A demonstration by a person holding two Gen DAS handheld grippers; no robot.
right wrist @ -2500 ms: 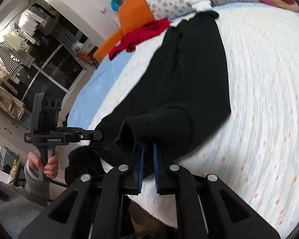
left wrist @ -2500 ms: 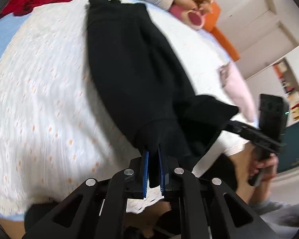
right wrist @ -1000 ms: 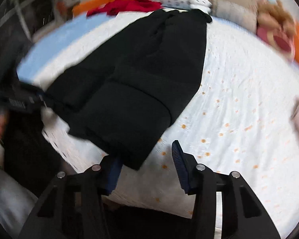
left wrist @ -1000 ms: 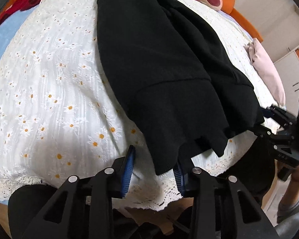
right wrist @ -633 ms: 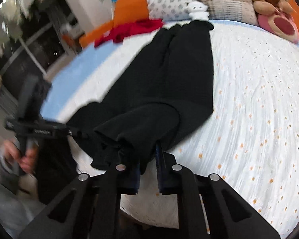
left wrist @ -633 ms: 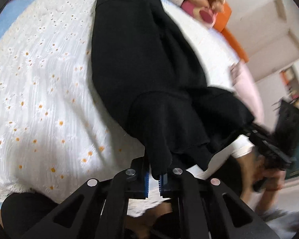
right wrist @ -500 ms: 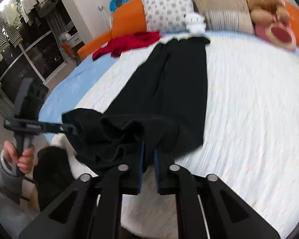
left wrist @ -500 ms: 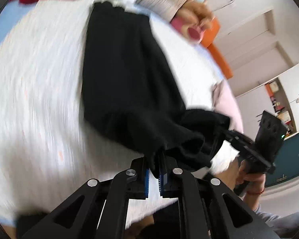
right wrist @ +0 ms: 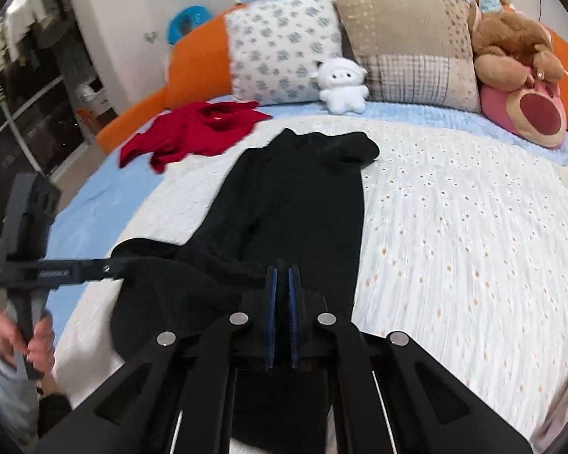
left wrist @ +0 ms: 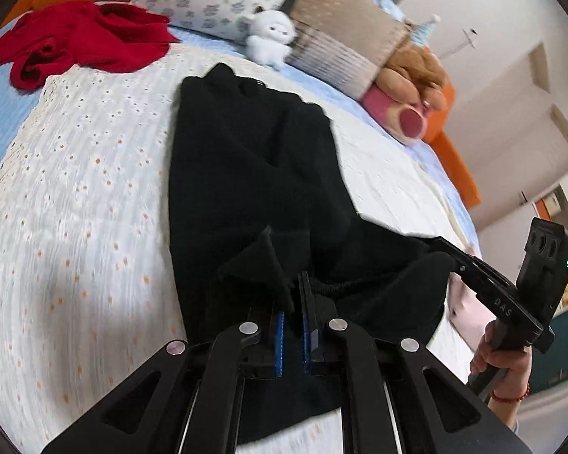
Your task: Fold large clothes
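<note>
A long black garment (left wrist: 246, 174) lies lengthwise on a white daisy-print bedspread (left wrist: 75, 196), its far end near the pillows. My left gripper (left wrist: 292, 295) is shut on the garment's near edge, which is lifted off the bed. My right gripper (right wrist: 282, 283) is shut on the same near edge, further right. The garment (right wrist: 303, 204) runs away from it toward a white plush toy. Each gripper shows in the other's view: the right one (left wrist: 447, 249) at right, the left one (right wrist: 111, 266) at left.
A red garment (right wrist: 197, 128) lies at the far left of the bed. Pillows (right wrist: 284, 45), a white plush (right wrist: 340, 85) and brown and pink plush toys (right wrist: 522, 87) line the orange headboard (right wrist: 193, 60). A pink garment (left wrist: 469, 314) lies at the right edge.
Both grippers opened about a second ago, closed again on the near edge, and have since raised it and carried it forward over the garment toward the pillows.
</note>
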